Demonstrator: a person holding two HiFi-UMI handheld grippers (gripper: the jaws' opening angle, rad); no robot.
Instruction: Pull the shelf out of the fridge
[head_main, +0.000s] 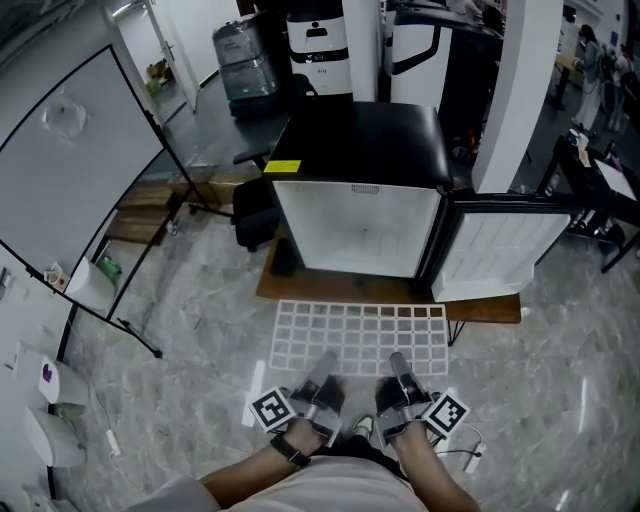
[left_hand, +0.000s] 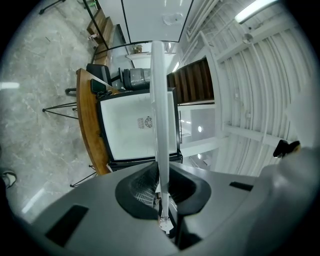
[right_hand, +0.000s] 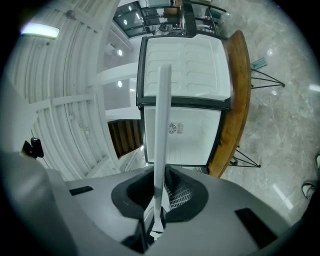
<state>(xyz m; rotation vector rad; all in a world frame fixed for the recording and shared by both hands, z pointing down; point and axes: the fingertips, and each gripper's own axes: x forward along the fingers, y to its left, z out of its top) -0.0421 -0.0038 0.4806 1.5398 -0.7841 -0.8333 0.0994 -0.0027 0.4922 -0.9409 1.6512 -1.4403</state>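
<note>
The white wire shelf (head_main: 360, 335) hangs level in the air in front of the open fridge (head_main: 360, 215), fully outside it. My left gripper (head_main: 322, 370) is shut on the shelf's near edge at the left. Further right on that edge, my right gripper (head_main: 398, 365) is shut on it too. In the left gripper view the shelf (left_hand: 159, 115) runs edge-on as a white strip out of the gripper (left_hand: 163, 197) toward the fridge (left_hand: 130, 130). The right gripper view has the same strip (right_hand: 161, 130) clamped in the gripper (right_hand: 157, 200). The fridge door (head_main: 500, 250) is swung open to the right.
The fridge stands on a low wooden platform (head_main: 300, 288). A whiteboard on a stand (head_main: 70, 170) leans at the left, its feet reaching over the marble floor. A black chair (head_main: 255, 215) sits left of the fridge. A dark table frame (head_main: 600, 200) stands at the right.
</note>
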